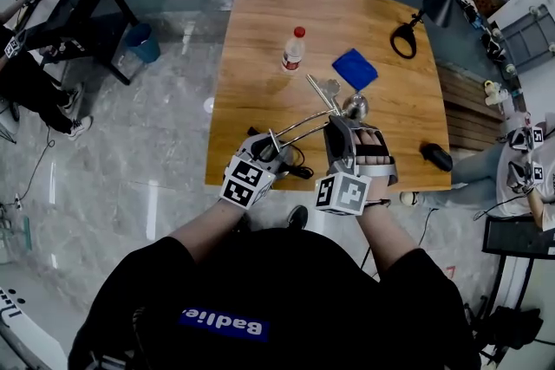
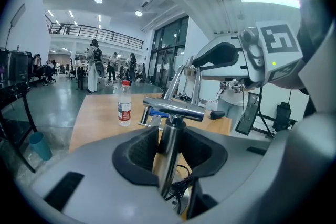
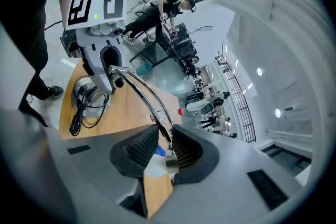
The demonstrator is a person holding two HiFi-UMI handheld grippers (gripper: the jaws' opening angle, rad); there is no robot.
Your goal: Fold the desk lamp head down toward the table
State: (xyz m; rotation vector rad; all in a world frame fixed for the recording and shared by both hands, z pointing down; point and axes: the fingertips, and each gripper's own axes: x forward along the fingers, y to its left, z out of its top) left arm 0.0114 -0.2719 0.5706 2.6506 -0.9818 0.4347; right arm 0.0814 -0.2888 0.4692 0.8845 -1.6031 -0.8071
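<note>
- Desk lamp (image 1: 305, 124) stands at the table's (image 1: 260, 39) near edge, lamp head (image 1: 354, 106) out on thin arm rods (image 3: 140, 87)
- Left gripper (image 2: 169, 150) clamps the chrome post (image 2: 170, 136), likely to steady the base
- Right gripper (image 3: 164, 145), jaws narrow, pinches the rods beside the head, placed for pulling it down

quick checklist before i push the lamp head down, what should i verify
1. Left gripper clamped on the lamp post: ok
2. Right gripper's jaws set around the lamp arm, next to the lamp head: ok
3. Both right pads pressing that arm: cannot tell, it lies against one pad
4. Lamp base sitting on the table: ok
5. Water bottle standing apart from the lamp: ok
6. Blue cloth out of the head's way down: cannot tell, it lies close beyond the head
</note>
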